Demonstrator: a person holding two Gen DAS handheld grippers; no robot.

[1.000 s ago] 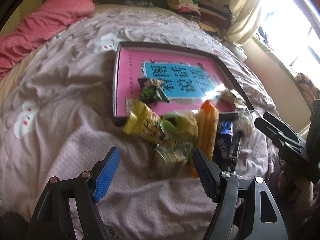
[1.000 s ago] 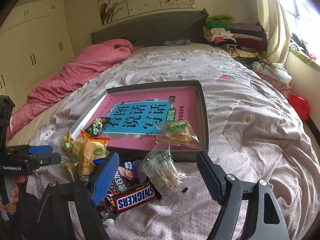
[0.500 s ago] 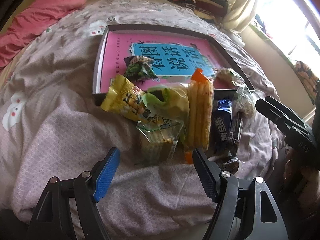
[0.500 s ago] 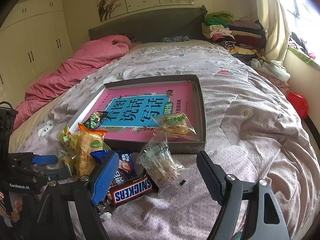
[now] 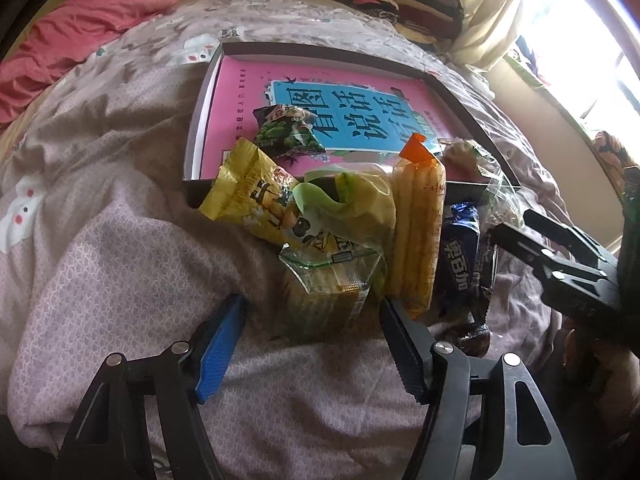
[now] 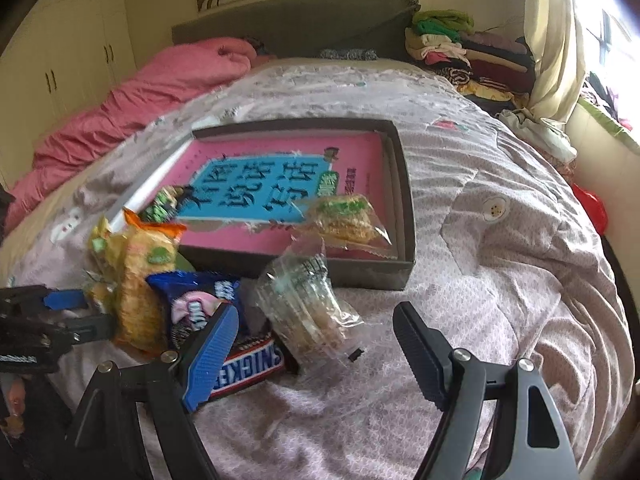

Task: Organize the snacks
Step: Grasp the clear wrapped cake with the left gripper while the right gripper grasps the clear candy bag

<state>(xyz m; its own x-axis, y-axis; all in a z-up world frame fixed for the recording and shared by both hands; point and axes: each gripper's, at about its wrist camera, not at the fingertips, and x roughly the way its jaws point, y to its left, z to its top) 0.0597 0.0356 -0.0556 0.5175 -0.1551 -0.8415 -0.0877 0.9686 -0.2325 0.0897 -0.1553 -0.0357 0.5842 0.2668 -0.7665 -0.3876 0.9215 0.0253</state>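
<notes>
On the bedspread [image 6: 500, 264], snack packets [image 5: 332, 236] crowd before the box [image 6: 404, 200]; both tools [image 5: 310, 332] [image 6: 316, 344] gape empty.

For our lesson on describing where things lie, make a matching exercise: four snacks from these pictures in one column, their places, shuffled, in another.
1. Snickers bar
2. green-printed packet
3. orange-topped cracker pack
4. clear biscuit pack

A. inside the box, on the pink book
B. ahead between the left gripper fingers
C. partly behind the right gripper's blue finger
D. propped against the box's front wall

Pairs: 1-C, 2-A, 3-D, 4-B
</notes>
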